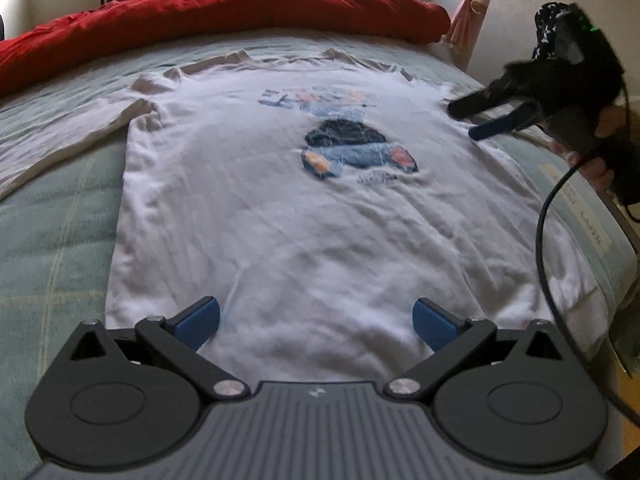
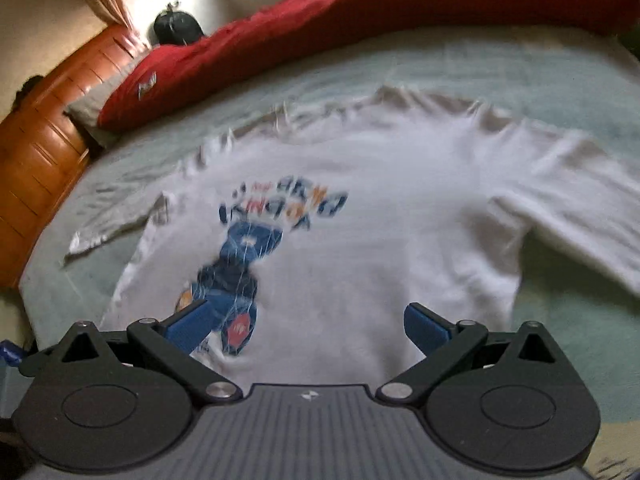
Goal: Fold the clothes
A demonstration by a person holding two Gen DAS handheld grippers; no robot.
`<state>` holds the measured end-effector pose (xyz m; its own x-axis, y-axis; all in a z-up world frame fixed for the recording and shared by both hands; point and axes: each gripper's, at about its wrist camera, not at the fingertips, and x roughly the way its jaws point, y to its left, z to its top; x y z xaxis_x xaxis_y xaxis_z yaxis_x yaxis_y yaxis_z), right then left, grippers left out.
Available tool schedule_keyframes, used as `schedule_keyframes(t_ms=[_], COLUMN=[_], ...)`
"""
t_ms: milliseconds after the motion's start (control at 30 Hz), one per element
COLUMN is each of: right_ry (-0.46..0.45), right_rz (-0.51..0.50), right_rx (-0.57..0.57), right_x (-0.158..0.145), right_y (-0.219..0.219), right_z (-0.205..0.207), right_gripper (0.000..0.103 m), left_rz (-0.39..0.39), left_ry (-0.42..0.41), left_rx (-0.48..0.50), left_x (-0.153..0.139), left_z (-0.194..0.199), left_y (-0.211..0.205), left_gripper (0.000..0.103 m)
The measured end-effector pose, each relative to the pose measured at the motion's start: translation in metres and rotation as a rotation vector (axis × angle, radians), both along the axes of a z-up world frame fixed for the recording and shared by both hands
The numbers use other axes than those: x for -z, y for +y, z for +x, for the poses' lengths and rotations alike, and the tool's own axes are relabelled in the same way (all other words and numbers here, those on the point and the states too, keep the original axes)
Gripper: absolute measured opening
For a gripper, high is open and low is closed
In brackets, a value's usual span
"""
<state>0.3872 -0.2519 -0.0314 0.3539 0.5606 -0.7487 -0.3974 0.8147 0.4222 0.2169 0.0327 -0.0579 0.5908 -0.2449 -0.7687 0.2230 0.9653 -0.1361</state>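
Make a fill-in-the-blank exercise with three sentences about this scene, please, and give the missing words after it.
1. The T-shirt spread flat on the bed is ____ in colour.
2. The thick blanket bunched along the far side of the bed is ____.
3. The left gripper and the right gripper both have their jaws ____, with nothing held between them.

Missing words: white; red; open
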Motion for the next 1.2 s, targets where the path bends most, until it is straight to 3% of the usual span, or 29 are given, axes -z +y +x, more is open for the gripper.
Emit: schedule_keyframes(t_ms=[133,300,433,600,867,1200], right_ry=[0.004,-0.024,-0.120,-0.205,-0.205,-0.224], right_rz=[-0.038,-0.098,-0.129,-0.304,-0.352,-0.359], right_rx=[0.059,0.110,0.076,0.073,0.138,0.143], right_x=[0.016,0.004,0.001,0.032,0.035,0.037], right_y=[-0.017,-0.026,-0.008,0.028,0.035,0.036], right_z=[-0.013,-0.058,-0.111,-0.146,-0.147,-0.150], right_gripper=[0.103,0.103,0.103,0.103,0.103,0.103], left_rz=[0.014,0.041,0.009,0.015,0.041,0.067], left_ry=[0.007,0.000,-0.036,-0.029,-0.030,-0.132], left_rx=[0.017,0.046,0.047,0.051,0.038,0.085], left_x=[0.001,-0.004,-0.012,-0.009,0.005,-0.026], left_z=[-0.017,-0.035,-0.038,-0.036,-0.062,-0.066], left_y=[0.006,0.009,0.007,-0.003,-0.001,-0.009], left_gripper=[0.102,0.102,0.102,0.102,0.102,0.102])
